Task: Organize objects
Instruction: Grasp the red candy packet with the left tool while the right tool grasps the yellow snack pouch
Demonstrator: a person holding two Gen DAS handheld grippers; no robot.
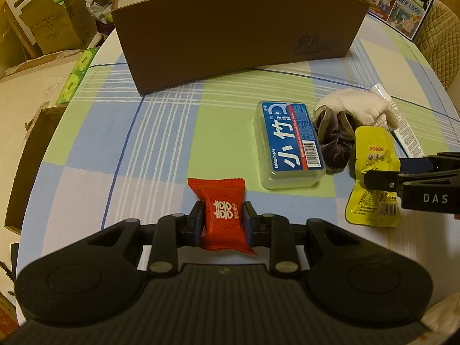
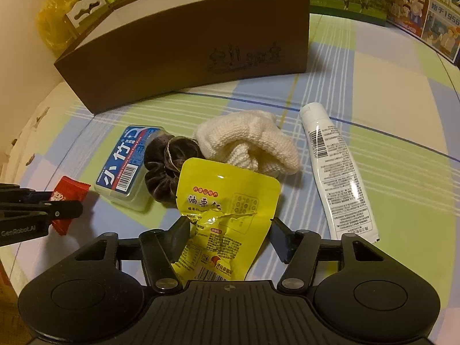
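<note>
Tablecloth (image 1: 161,132) in blue, green and white checks covers the table, with a brown cardboard box (image 1: 235,34) at its far side and cartons (stacked, some green) beyond the edge. The left gripper (image 1: 224,218) points steeply down, clamped on a red candy packet (image 1: 222,215). The right gripper (image 2: 227,224), also tilted down, straddles a crumpled yellow snack pouch (image 2: 227,198); whether both pads press it I cannot tell.
</note>
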